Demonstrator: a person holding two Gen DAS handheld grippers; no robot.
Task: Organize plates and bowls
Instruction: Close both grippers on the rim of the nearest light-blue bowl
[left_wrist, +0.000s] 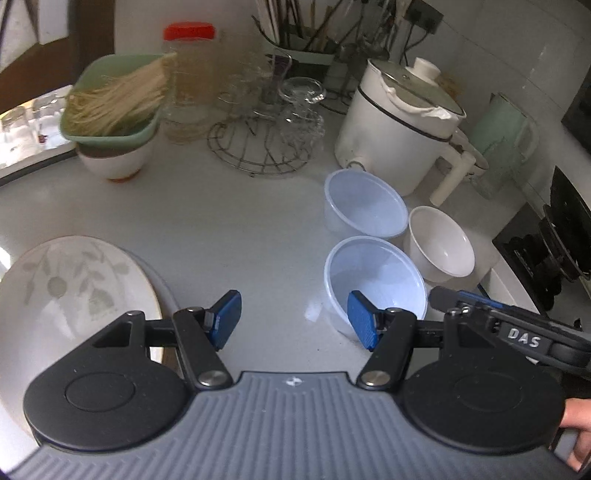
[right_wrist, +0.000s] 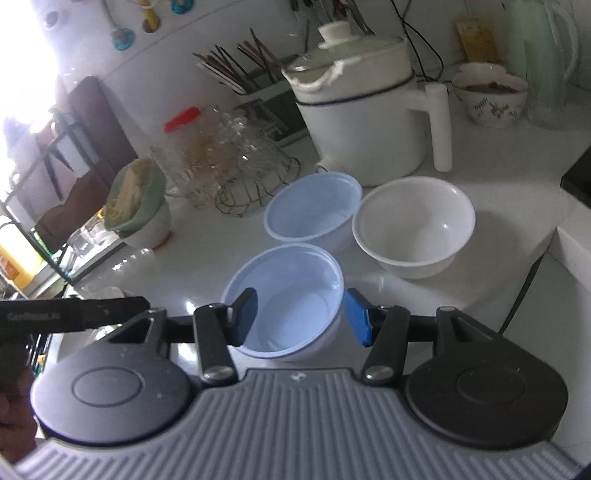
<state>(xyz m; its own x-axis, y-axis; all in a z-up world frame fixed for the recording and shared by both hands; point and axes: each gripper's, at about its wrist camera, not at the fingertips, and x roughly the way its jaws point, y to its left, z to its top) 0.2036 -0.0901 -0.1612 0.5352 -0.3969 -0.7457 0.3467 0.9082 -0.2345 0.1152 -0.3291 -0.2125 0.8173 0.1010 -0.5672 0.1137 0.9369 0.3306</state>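
White countertop; right gripper, marked "DAS", and left gripper both hold fingers released, grasping nothing.

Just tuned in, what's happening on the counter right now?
A person is sorting bowls with two tools. The right hand-held gripper is open around the near blue plastic bowl, one finger inside, one outside, not pressing. The left hand-held gripper is open over bare counter, between the leaf-patterned plate and that bowl.
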